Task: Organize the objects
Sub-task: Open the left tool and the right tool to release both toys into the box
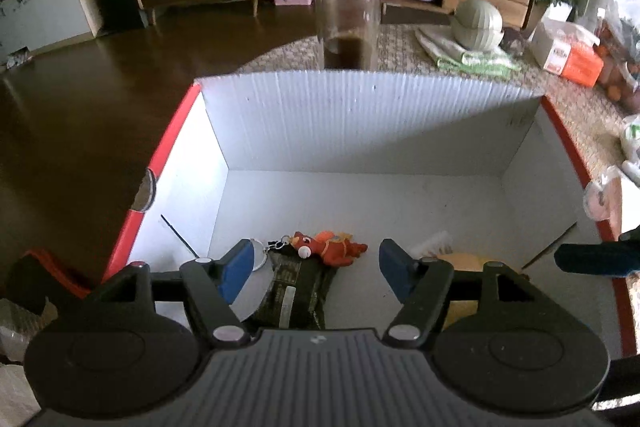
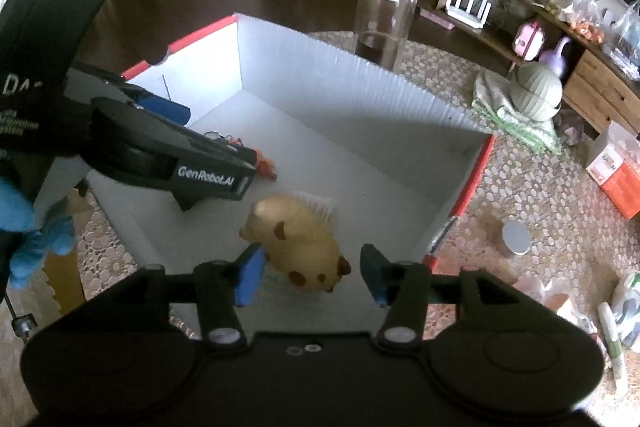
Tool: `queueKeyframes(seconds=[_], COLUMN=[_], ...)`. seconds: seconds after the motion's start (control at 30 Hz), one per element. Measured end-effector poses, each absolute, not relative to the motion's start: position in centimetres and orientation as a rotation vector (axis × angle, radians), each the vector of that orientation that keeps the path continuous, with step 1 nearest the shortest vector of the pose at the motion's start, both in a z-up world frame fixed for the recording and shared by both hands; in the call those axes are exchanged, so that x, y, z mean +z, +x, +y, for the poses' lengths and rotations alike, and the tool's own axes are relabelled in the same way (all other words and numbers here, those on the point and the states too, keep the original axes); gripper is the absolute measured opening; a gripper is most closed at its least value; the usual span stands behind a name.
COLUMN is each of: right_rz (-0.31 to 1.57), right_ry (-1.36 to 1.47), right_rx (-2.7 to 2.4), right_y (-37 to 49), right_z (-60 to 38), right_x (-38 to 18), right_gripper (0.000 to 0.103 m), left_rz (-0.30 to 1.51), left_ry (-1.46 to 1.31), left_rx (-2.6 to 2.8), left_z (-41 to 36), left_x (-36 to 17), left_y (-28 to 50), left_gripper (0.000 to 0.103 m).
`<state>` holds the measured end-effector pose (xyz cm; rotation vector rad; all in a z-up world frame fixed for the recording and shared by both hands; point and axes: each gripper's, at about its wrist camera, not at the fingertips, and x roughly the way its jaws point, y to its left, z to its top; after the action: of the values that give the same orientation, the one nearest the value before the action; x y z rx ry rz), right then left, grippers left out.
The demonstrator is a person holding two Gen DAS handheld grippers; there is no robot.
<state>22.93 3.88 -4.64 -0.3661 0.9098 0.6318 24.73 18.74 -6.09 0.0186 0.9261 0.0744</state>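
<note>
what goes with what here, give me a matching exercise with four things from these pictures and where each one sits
Things:
1. orange plush keychain
2. glass jar
3. yellow spotted brush
4. round metal lid

Places:
A. on the woven mat, outside the box to its right
B. in the box, between the right claw's open fingers
C. in the box, beside a dark packet
D. standing behind the box's far wall

Pairs: 1-C, 2-D, 3-B, 4-A
</note>
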Motion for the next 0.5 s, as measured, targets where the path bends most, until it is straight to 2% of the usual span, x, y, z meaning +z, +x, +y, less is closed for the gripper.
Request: queueKeyframes(seconds=[0.5], right_rz=[0.825], right_ry=[-0.257], right_rx=[0.675], right_y=[19.2], right_z=[-1.4], right_x=[0.0], right_gripper=[0.057], left_rz=[0.838], left_ry=[-0.009], left_rx=[0.033], left_z=[15.8], left_x=[-1.7], left_y=[20.5], left_gripper=[0.069])
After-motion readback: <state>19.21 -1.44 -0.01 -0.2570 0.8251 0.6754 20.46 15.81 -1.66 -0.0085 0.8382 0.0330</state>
